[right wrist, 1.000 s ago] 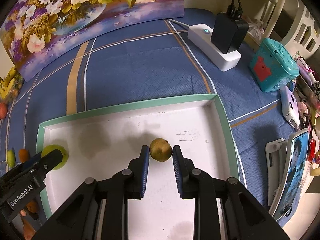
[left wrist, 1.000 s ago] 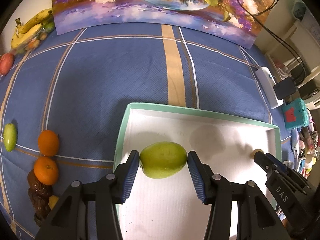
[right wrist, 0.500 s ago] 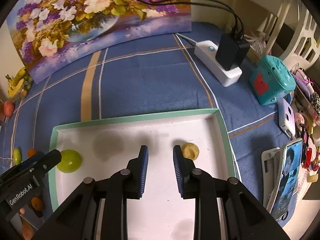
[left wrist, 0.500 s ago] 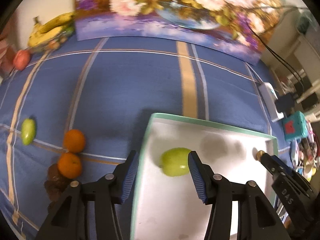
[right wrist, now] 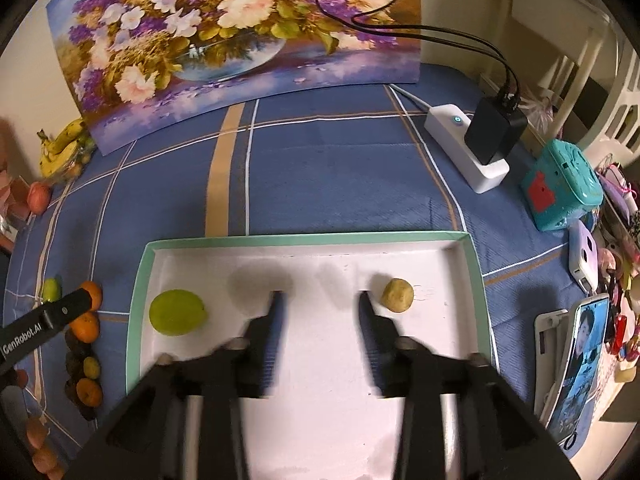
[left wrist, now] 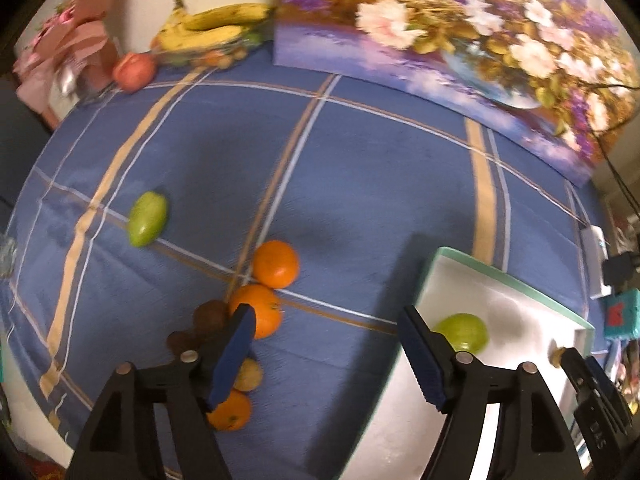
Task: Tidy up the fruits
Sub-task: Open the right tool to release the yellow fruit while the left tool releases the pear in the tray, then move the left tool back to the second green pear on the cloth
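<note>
A white tray with a green rim (right wrist: 304,239) lies on the blue cloth. A green apple (right wrist: 177,312) sits at its left end, and it also shows in the left wrist view (left wrist: 462,332). A small yellow-brown fruit (right wrist: 397,295) sits at the tray's right. My right gripper (right wrist: 320,304) is open and empty above the tray's middle. My left gripper (left wrist: 326,344) is open and empty over the cloth left of the tray (left wrist: 516,280). Two oranges (left wrist: 276,264) (left wrist: 258,310), dark brown fruits (left wrist: 210,316) and a green fruit (left wrist: 147,219) lie on the cloth.
A flower painting (right wrist: 240,40) stands at the back. Bananas (left wrist: 216,26) and a red fruit (left wrist: 133,71) lie at the back left. A power strip with charger (right wrist: 472,144), a teal box (right wrist: 560,184) and phones (right wrist: 580,356) sit right.
Both grippers let go of their fruit and pulled back. The left one swung left off the tray, over the cloth by the oranges. The right one opened wider.
</note>
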`<action>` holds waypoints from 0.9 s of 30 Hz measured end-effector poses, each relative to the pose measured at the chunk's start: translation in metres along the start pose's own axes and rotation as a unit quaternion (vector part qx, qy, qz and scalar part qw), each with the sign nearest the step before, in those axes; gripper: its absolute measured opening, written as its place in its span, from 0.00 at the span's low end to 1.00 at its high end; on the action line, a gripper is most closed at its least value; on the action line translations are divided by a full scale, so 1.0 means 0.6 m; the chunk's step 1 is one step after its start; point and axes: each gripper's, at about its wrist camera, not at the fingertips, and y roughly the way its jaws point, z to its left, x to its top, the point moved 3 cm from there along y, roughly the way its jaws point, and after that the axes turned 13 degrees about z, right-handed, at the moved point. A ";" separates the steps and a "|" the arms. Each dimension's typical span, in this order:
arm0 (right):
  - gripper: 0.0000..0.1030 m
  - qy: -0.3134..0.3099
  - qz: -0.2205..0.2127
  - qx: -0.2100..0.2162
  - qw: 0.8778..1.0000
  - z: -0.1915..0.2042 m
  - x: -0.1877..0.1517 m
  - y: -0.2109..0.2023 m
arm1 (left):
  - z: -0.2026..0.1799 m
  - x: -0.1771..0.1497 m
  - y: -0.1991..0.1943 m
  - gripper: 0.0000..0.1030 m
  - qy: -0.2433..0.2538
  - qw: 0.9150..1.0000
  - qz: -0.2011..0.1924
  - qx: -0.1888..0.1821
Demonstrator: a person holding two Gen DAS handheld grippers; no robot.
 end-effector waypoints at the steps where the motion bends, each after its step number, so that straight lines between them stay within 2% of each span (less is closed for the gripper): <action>1: 0.53 -0.003 0.000 0.000 1.000 0.000 -0.001 0.001 | 0.006 0.000 0.003 0.76 -0.008 1.000 0.001 0.008; 3: 0.55 -0.007 0.002 -0.005 1.000 0.000 -0.002 0.003 | 0.018 0.001 0.008 0.95 -0.022 0.999 -0.001 0.025; 4: 0.61 -0.009 0.004 -0.011 1.000 0.000 -0.002 0.007 | 0.021 -0.001 0.009 1.00 -0.026 0.999 -0.006 0.032; 5: 0.67 -0.011 0.004 -0.015 1.000 0.000 -0.002 0.009 | 0.025 -0.001 0.008 1.00 -0.030 0.999 -0.012 0.039; 6: 0.78 -0.014 0.003 -0.020 1.000 0.000 -0.002 0.011 | 0.029 -0.001 0.007 1.00 -0.032 0.998 -0.016 0.044; 7: 0.81 -0.018 0.002 -0.025 1.000 0.001 -0.002 0.013 | 0.034 -0.001 0.006 1.00 -0.034 0.998 -0.018 0.049; 11: 0.82 -0.033 -0.001 -0.035 0.999 0.006 -0.003 0.017 | 0.056 0.002 0.002 1.00 -0.049 0.996 -0.031 0.062; 13: 0.90 -0.039 -0.004 -0.036 0.999 0.011 -0.004 0.018 | 0.065 0.002 0.001 1.00 -0.055 0.996 -0.034 0.065; 19: 0.90 -0.045 -0.022 -0.030 0.998 0.021 -0.002 0.010 | 0.097 0.004 0.002 1.00 -0.067 0.995 -0.031 0.074; 27: 0.90 -0.039 -0.071 -0.001 0.997 0.039 0.003 -0.019 | 0.163 0.003 -0.010 1.00 -0.088 0.993 -0.043 0.072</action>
